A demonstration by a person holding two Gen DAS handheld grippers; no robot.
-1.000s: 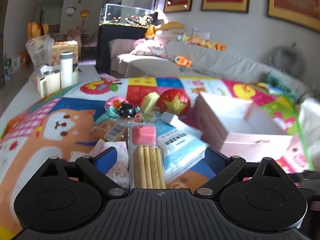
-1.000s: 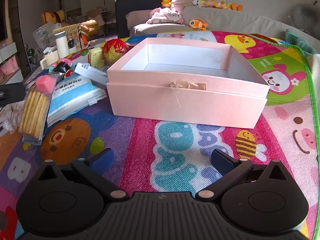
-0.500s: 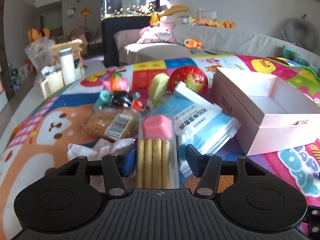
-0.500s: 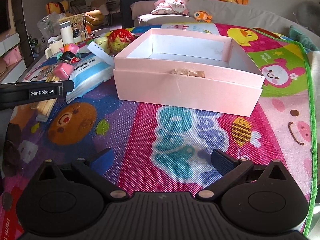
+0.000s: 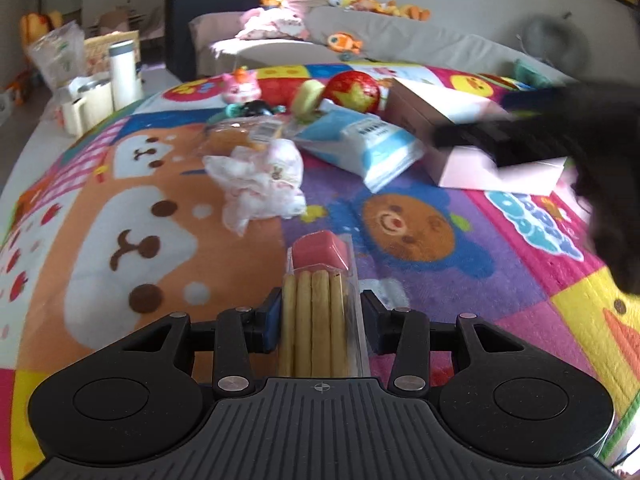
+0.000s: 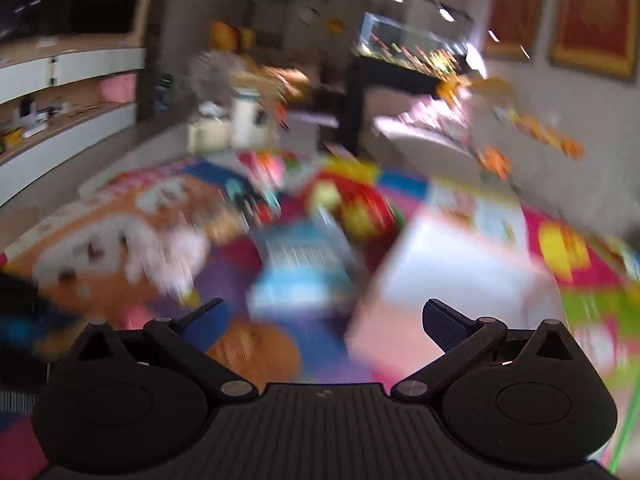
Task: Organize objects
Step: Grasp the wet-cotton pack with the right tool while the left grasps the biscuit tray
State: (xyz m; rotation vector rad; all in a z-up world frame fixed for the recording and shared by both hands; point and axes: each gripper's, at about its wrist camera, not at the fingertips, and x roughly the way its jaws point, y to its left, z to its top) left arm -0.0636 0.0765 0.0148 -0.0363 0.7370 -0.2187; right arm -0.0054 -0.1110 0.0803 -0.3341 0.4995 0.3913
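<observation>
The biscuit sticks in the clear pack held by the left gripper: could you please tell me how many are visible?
4, side by side in the clear pack, below the pink block, between the left gripper pads. More may lie hidden behind these.

I see a clear pack (image 5: 320, 304) of tan biscuit sticks topped by a pink block, between the blue pads of my black left gripper (image 5: 320, 314). Under it spreads a play mat (image 5: 120, 208) patterned with an orange-and-white dog face, a brown bear on blue, purple, pink and yellow patches. Farther off sit a pale pink box (image 5: 472, 168), a blue-and-white packet (image 5: 360, 144) and a red ball (image 5: 354, 90) with a yellow star.
</observation>
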